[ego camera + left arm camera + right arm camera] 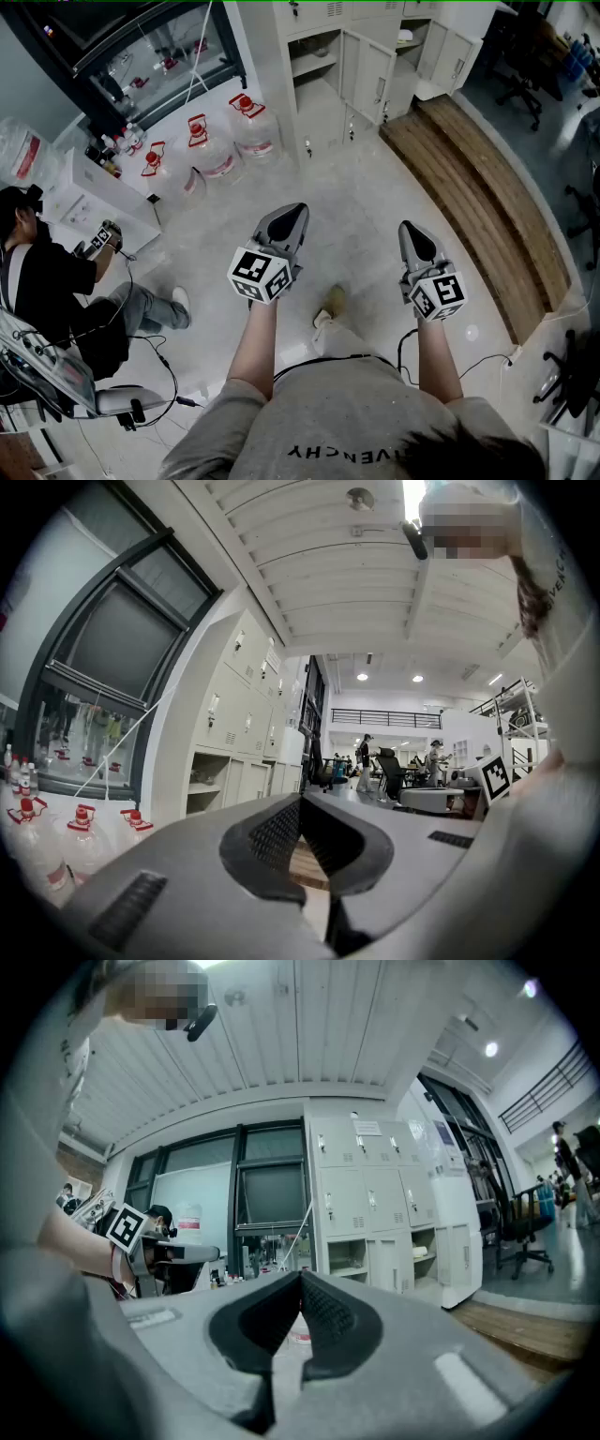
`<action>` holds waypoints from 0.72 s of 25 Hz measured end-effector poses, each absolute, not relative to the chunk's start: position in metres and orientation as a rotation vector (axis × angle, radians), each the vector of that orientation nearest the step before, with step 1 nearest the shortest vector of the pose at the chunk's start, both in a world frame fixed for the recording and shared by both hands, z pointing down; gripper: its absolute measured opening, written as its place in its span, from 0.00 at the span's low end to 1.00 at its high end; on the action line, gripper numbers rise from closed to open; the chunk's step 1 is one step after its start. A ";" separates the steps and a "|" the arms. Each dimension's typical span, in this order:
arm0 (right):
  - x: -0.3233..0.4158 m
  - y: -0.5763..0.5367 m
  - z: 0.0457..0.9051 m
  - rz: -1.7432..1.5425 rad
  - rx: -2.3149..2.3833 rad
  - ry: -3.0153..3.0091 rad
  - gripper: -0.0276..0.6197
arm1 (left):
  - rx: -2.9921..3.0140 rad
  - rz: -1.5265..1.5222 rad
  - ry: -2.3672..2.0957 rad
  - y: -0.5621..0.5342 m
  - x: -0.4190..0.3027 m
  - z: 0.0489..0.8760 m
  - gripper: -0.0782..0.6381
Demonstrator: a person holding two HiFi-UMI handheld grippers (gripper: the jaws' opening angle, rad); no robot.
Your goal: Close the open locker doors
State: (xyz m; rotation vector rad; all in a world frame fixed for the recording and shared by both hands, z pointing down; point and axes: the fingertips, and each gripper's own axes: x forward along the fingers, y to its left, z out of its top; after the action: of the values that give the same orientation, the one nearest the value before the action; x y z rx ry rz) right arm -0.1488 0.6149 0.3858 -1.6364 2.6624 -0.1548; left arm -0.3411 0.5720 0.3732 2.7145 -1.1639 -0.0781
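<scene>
In the head view both arms reach forward over a pale floor. The left claw and the right claw lie level, side by side but apart, both pointing to 12 o'clock. The lockers stand at 12 o'clock, well apart from both claws. An open door swings out from them, and shelves show beside it. A wooden platform runs from the lockers toward 4 o'clock. Water jugs stand at 10 o'clock, and a seated person is at 9 o'clock.

In the left gripper view the left claw is closed, tips meeting, with nothing held. The lockers rise at 10 o'clock, with open compartments low down. The water jugs sit at 8 o'clock. The right claw's marker cube shows at 3 o'clock.

In the right gripper view the right claw is closed too, tips together and empty. The lockers stand at 1 o'clock, their lower doors open. The seated person is at 9 o'clock, and an office chair is at 3 o'clock.
</scene>
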 end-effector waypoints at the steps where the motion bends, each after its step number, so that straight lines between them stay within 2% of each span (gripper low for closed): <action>1: -0.151 0.599 0.384 -0.135 -1.632 2.657 0.04 | 2.728 -0.084 -1.158 0.558 -0.340 0.373 0.10; 9: -0.162 0.505 0.396 -0.166 -1.620 2.654 0.04 | 2.662 -0.107 -1.198 0.463 -0.359 0.385 0.10; 18: -0.145 0.424 0.408 -0.224 -1.647 2.613 0.04 | 2.681 -0.041 -1.186 0.376 -0.343 0.386 0.10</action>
State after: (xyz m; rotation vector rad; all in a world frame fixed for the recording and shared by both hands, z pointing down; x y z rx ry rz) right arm -0.1451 0.4243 0.4080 -1.6472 2.6127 -0.2237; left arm -0.3431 0.3758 0.3858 2.6810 -1.1858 -0.0410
